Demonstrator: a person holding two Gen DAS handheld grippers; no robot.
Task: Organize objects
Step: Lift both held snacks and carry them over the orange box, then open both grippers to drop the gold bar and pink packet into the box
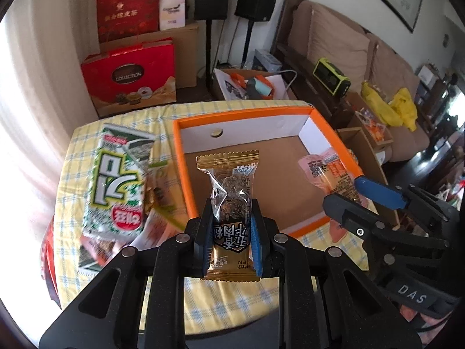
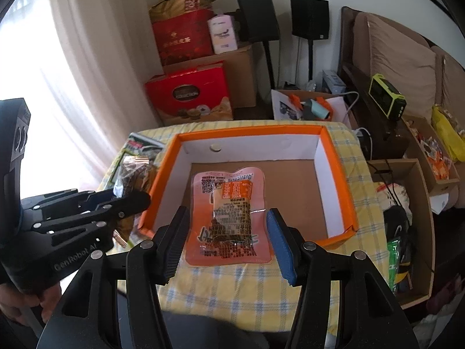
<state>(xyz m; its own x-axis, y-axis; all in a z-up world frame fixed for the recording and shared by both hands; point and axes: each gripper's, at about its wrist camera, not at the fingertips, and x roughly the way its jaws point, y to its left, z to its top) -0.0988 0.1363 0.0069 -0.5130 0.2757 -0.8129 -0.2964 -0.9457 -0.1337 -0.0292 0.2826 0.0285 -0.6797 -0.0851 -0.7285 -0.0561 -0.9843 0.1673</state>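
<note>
My left gripper (image 1: 230,226) is shut on a gold-and-brown snack bar wrapper (image 1: 229,200) and holds it over the near-left edge of the orange-rimmed cardboard box (image 1: 244,113). My right gripper (image 2: 226,238) has its fingers spread around a pink-orange snack packet (image 2: 229,218), which hangs between them over the box's near rim (image 2: 250,129); whether the pads press on it I cannot tell. The packet also shows in the left wrist view (image 1: 331,174), with the right gripper (image 1: 363,195) beside it. The left gripper (image 2: 128,200) shows at the left of the right wrist view.
A green-and-white seaweed pack (image 1: 116,180) and several small packets (image 1: 157,200) lie left of the box on the yellow checked tablecloth (image 1: 232,299). Red gift boxes (image 1: 130,78), speakers, a sofa and cardboard boxes (image 2: 407,232) stand around the table.
</note>
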